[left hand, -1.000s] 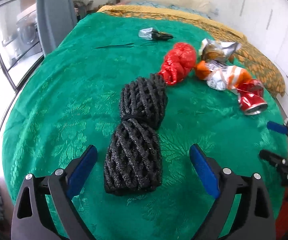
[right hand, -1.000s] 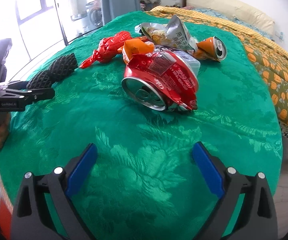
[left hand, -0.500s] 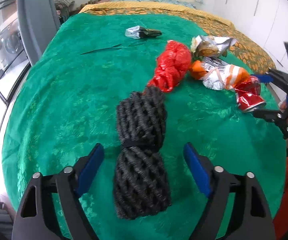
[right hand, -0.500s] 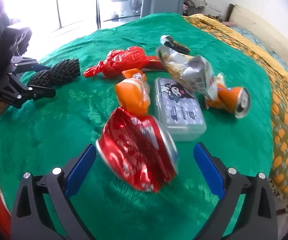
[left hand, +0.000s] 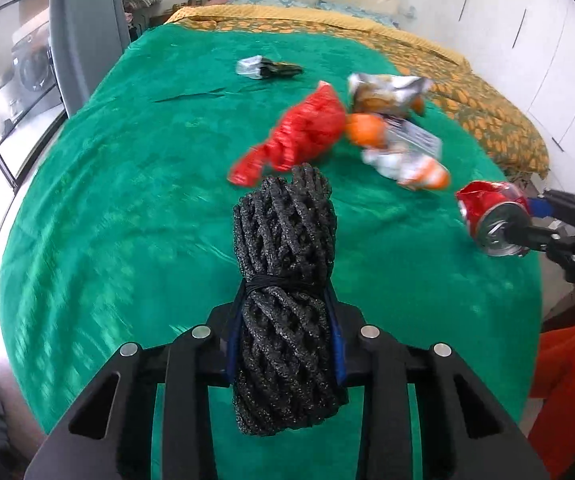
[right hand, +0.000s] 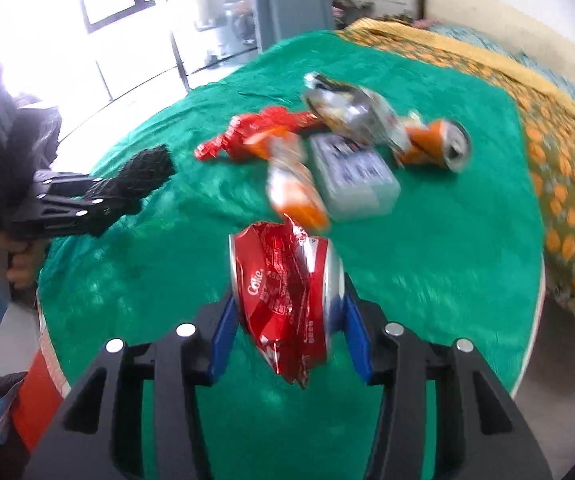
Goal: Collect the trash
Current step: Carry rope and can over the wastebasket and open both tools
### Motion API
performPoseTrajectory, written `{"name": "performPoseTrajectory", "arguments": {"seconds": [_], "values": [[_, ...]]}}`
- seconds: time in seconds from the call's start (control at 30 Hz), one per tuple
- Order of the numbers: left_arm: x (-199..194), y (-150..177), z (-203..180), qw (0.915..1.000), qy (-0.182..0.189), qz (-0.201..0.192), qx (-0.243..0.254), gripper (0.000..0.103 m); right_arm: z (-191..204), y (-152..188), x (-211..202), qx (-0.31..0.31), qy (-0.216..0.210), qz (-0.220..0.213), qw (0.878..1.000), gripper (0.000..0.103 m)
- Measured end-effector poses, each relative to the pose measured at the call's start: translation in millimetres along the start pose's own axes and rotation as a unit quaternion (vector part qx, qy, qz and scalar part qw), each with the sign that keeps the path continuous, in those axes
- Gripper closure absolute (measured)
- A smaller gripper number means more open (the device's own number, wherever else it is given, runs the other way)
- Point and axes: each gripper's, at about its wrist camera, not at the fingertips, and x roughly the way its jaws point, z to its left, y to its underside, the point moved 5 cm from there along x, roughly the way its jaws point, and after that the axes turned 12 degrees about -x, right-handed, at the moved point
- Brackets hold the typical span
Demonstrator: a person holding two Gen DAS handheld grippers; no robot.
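Note:
My left gripper (left hand: 285, 344) is shut on a black foam net bundle (left hand: 283, 264) and holds it above the green table cloth (left hand: 127, 200). My right gripper (right hand: 287, 332) is shut on a crushed red Coke can (right hand: 287, 292), lifted off the cloth. The can also shows at the right of the left wrist view (left hand: 491, 216). The left gripper with the black bundle (right hand: 143, 172) shows at the left of the right wrist view.
On the cloth lie a red net bag (left hand: 303, 136), an orange wrapper (right hand: 295, 184), a small clear box (right hand: 355, 176), a silver snack bag (right hand: 351, 112), an orange can (right hand: 439, 140) and a small dark wrapper (left hand: 267, 68). An orange bag (left hand: 567, 380) hangs at the table's right.
Both grippers have closed: the left on the black net bundle, the right on the red can. Both items are now lifted off the cloth.

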Motion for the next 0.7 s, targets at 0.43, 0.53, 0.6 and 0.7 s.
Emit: {"name": "performPoseTrajectory", "arguments": {"seconds": [0.43,0.53,0.6,0.7], "values": [[-8,26,-128,0.9964,0.078,0.011,0.032,0.071,-28,49,-70,0.076,0.021,-0.059,0.995,0.056],[-4,30,-171,0.9933,0.101,0.023,0.052,0.071,-61,73,-95,0.117,0.046,-0.062,0.99,0.056],[1,36,-210,0.9896,0.121,0.034,0.07,0.071,-85,93,-107,0.146,0.072,-0.053,0.985,0.056],[7,49,-259,0.984,0.142,0.049,0.095,0.071,-125,130,-120,0.199,0.105,-0.031,0.974,0.056]]}}
